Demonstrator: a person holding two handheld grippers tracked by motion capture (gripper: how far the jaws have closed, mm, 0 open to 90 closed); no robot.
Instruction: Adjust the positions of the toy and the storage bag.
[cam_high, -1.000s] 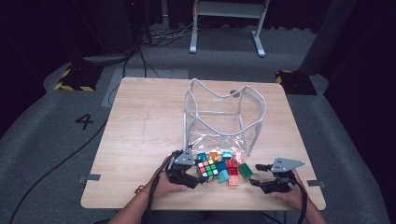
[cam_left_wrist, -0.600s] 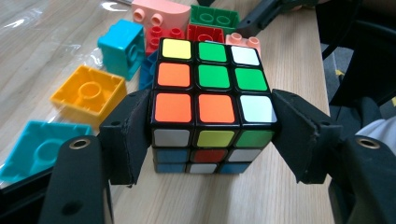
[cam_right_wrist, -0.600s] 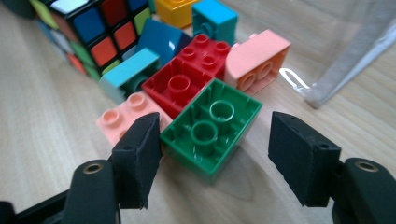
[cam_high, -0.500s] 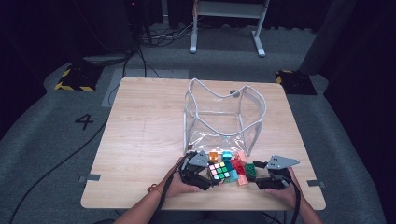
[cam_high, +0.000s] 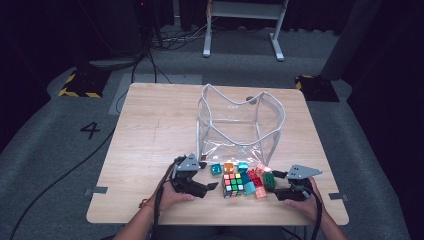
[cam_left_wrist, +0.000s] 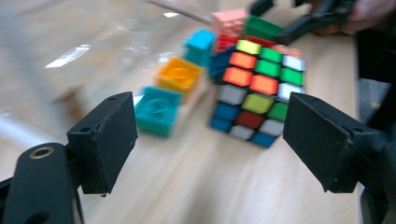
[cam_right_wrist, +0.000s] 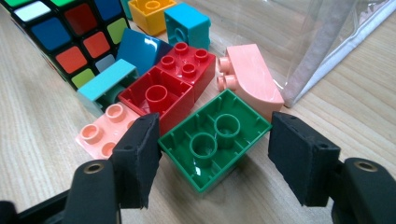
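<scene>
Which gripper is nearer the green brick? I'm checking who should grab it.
Right. The right gripper has its open jaws on either side of the green brick; the left gripper sits beyond the puzzle cube.

A black numeral "4" (cam_high: 90, 130) stands on the grey carpet floor (cam_high: 50, 150) (well left of the left gripper (cam_high: 207, 187)).

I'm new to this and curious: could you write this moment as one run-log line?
left gripper: jaws just opened, nothing between, facing puzzle cube | right gripper: open around upside-down green brick | clear bag: open behind pile
</scene>
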